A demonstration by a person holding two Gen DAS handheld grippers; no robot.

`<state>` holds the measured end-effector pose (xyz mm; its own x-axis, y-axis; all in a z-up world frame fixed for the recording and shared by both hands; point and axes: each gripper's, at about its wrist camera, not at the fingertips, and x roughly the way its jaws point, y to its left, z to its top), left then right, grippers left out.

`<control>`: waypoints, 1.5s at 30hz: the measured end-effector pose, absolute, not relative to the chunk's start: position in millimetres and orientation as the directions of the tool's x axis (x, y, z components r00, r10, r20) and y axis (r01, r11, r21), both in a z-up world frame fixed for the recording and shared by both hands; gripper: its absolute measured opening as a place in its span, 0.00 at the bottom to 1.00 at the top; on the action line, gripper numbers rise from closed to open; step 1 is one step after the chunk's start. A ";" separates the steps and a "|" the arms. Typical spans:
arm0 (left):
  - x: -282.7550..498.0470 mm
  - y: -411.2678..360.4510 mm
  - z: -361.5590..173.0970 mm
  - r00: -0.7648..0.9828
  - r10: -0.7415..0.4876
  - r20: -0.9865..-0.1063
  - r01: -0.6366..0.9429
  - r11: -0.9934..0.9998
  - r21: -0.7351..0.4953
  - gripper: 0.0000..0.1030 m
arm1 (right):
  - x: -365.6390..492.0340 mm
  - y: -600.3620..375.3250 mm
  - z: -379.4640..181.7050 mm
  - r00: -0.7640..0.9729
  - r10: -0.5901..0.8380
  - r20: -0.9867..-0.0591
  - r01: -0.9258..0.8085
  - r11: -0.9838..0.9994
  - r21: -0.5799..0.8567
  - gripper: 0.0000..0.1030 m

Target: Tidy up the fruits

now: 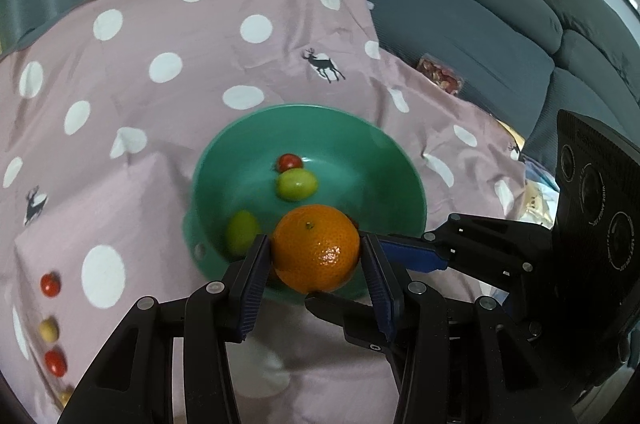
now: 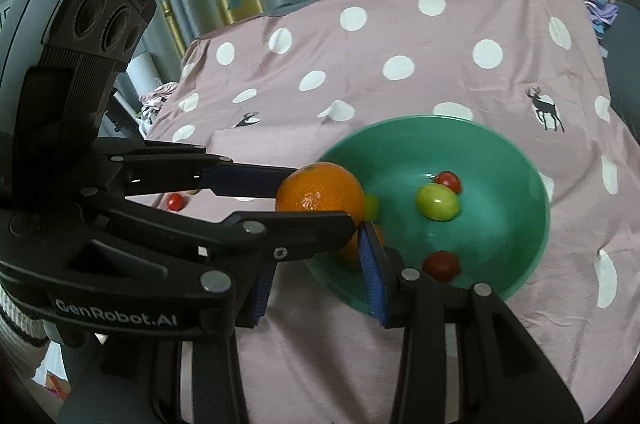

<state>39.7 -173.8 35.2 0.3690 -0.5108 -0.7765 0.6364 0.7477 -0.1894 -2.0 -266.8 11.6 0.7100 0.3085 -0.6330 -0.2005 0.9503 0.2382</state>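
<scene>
Holding a glossy, dimpled orange point(image 1: 316, 248) between blue ribbed pads, our left gripper point(image 1: 316, 264) hangs over the near rim of the green bowl point(image 1: 400, 159). We see the right gripper point(image 2: 316, 276) spread wide with nothing between its fingers, just beside the left one at that same rim. Inside the smooth round bowl lie two green grapes point(image 1: 297, 183) and small red tomatoes point(image 1: 289, 161). More tomatoes point(image 1: 51, 284) sit near the left edge of the pink dotted cloth point(image 1: 160, 23), whose far half lies open.

Dim, soft indoor light; fisheye-warped edges, slight motion blur.
</scene>
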 end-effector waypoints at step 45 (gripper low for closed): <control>20.1 -94.0 20.1 0.576 -0.279 -0.768 0.389 0.920 -0.043 0.90 | -27.8 -273.0 7.6 0.723 0.266 -0.638 -0.087 0.951 0.298 0.82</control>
<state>20.1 -94.0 20.1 0.5762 -0.2793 -0.7681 0.3891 0.9202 -0.0427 -27.9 -273.0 7.6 0.7230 0.2659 -0.6376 -0.0866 0.9506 0.2982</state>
